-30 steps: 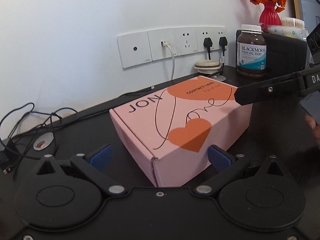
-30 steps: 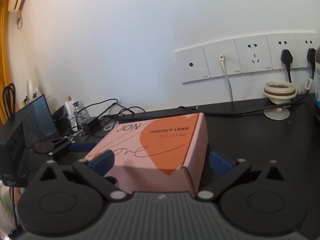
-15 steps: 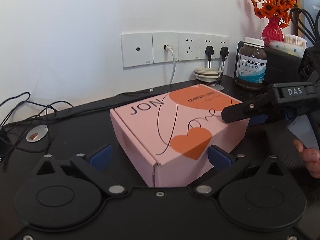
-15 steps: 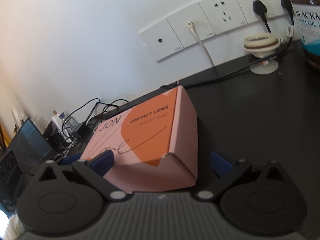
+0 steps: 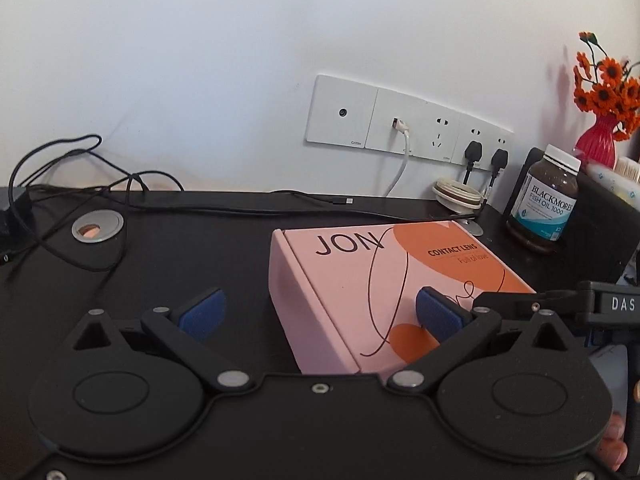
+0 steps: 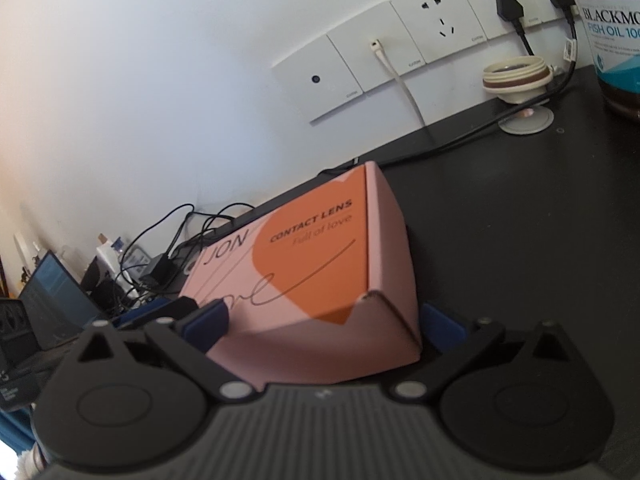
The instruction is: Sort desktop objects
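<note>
The pink contact-lens box (image 6: 316,276) is lying flat on the black desk (image 6: 500,216), and the right gripper (image 6: 324,322) is straddling its near end, the blue pads spread wide on either side, seemingly not yet pressing. The box's long axis is running away from those fingers toward the wall sockets (image 6: 400,52). The left gripper (image 5: 320,312), also spread and holding nothing, is sitting off the box's left corner, one pad (image 5: 438,314) overlapping the lid. Beyond the box, a fish-oil bottle (image 5: 546,200) is standing.
</note>
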The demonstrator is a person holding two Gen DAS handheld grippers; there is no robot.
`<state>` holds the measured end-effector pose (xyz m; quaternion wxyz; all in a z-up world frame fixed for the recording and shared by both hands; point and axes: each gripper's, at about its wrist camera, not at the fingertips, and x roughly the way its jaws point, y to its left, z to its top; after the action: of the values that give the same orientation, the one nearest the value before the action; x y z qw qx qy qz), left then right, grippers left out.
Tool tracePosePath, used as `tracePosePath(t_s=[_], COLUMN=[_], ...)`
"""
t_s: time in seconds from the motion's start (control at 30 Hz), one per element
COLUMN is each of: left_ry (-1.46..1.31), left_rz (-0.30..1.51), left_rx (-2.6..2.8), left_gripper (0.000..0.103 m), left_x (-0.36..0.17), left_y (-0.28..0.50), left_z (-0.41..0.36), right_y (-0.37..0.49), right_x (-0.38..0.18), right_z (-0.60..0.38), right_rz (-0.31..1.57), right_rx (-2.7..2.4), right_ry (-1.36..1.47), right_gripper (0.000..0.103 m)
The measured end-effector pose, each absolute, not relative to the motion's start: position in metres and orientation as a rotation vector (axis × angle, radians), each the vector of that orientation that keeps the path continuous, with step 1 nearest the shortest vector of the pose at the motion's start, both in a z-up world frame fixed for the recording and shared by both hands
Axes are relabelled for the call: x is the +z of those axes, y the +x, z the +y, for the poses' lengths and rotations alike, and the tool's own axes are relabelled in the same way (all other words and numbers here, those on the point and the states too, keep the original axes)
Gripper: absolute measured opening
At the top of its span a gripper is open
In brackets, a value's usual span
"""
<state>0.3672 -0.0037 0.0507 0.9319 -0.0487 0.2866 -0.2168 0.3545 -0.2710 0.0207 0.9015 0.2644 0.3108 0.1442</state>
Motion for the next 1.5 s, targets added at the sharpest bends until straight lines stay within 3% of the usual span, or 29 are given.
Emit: tracePosePath(t_s=[0.3,1.5], left_ry=[-0.224,-0.079], left_rz=[0.622,0.522], left_rx=[-0.491,-0.502], left_gripper=[0.103,0.103], left_x=[0.039,0.044], left_y=[0.377,0.365], left_z=[0.012,0.003], right_y=[0.351,0.348], right_x=[0.023,0.023], right_z=[-0.269,-0.267], right_rz=[0.647,0.628], right_rx=[0.292,0.317], right_ry=[0.549,0.498], right_gripper=[0.1,0.101])
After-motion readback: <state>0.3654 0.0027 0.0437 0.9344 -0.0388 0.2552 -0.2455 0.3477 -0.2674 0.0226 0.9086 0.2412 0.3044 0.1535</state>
